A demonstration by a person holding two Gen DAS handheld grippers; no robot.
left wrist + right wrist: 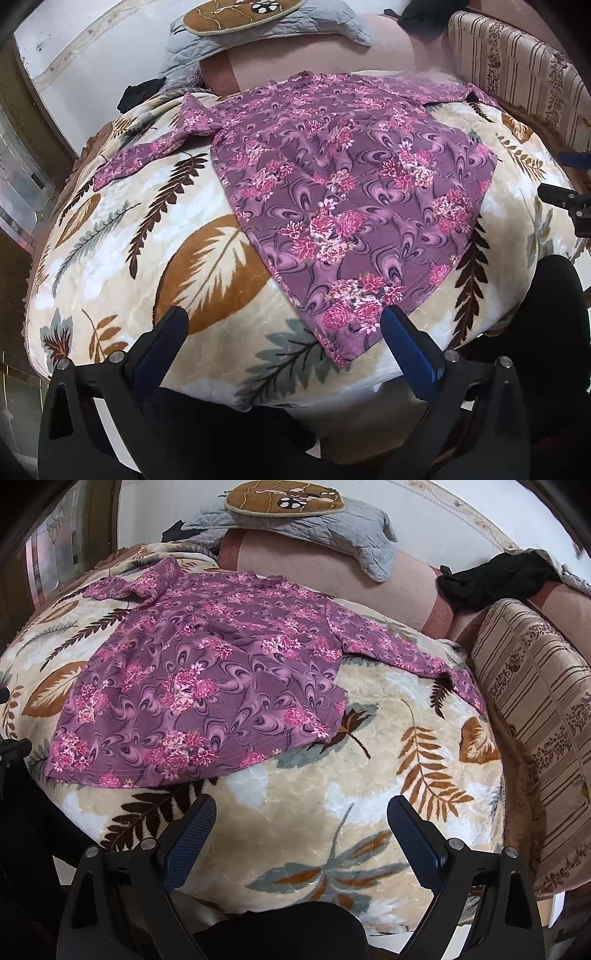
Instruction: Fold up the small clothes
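Your left gripper point(282, 325) hangs spread wide over the near hem corner of the purple floral top point(343, 192), gripping nothing. Your right gripper point(301, 812) gapes too, above the leaf-patterned blanket point(369, 775), beside the unfolded top.

Soft, even indoor light; heavy fisheye bend in both views

Light falls diffuse from above, so the purple floral shirt point(343, 192) and the leaf-print blanket point(110, 258) show clear colour with only faint shadow under the shirt's hem. The plush pile gives a mild sheen on its pale patches. Corners of both frames go dark with vignetting, and straight lines curve strongly toward the edges. The striped cushion point(535, 716) stretches and softens at the rim; the centre stays sharp, with slight compression blockiness
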